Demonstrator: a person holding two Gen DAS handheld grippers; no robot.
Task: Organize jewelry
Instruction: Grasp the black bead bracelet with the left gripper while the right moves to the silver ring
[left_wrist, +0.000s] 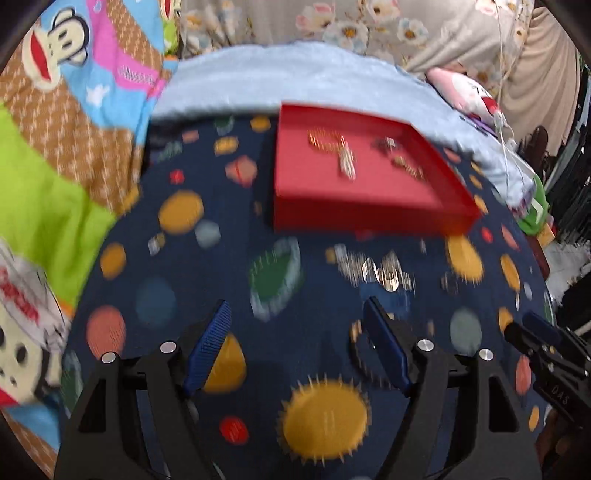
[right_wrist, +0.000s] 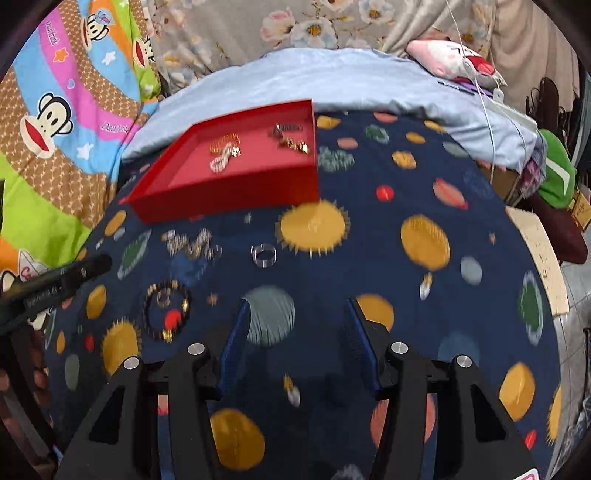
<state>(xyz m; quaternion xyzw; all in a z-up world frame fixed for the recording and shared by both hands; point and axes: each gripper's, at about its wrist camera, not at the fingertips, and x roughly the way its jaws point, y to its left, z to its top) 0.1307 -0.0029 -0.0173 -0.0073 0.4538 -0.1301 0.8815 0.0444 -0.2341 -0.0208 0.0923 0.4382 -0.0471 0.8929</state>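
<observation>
A red tray (left_wrist: 354, 216) (right_wrist: 236, 195) sits on a dark blue planet-print cloth and holds several gold and silver pieces (left_wrist: 343, 155) (right_wrist: 225, 153). A silver chain (left_wrist: 376, 271) (right_wrist: 192, 243) lies in front of the tray. A clear ring (right_wrist: 264, 254) and a dark beaded bracelet (right_wrist: 166, 314) (left_wrist: 364, 354) lie on the cloth. Small earrings (right_wrist: 425, 286) (right_wrist: 291, 391) lie near my right gripper. My left gripper (left_wrist: 297, 332) is open and empty, short of the chain. My right gripper (right_wrist: 295, 332) is open and empty.
The cloth (left_wrist: 184, 280) (right_wrist: 388, 295) covers a light blue sheet (left_wrist: 258, 77) on a bed. A cartoon monkey blanket (left_wrist: 66, 92) lies to the left, a pink pillow (right_wrist: 447, 59) and a white cable (right_wrist: 487, 110) at the back right. The right gripper's tip (left_wrist: 535, 332) shows in the left view.
</observation>
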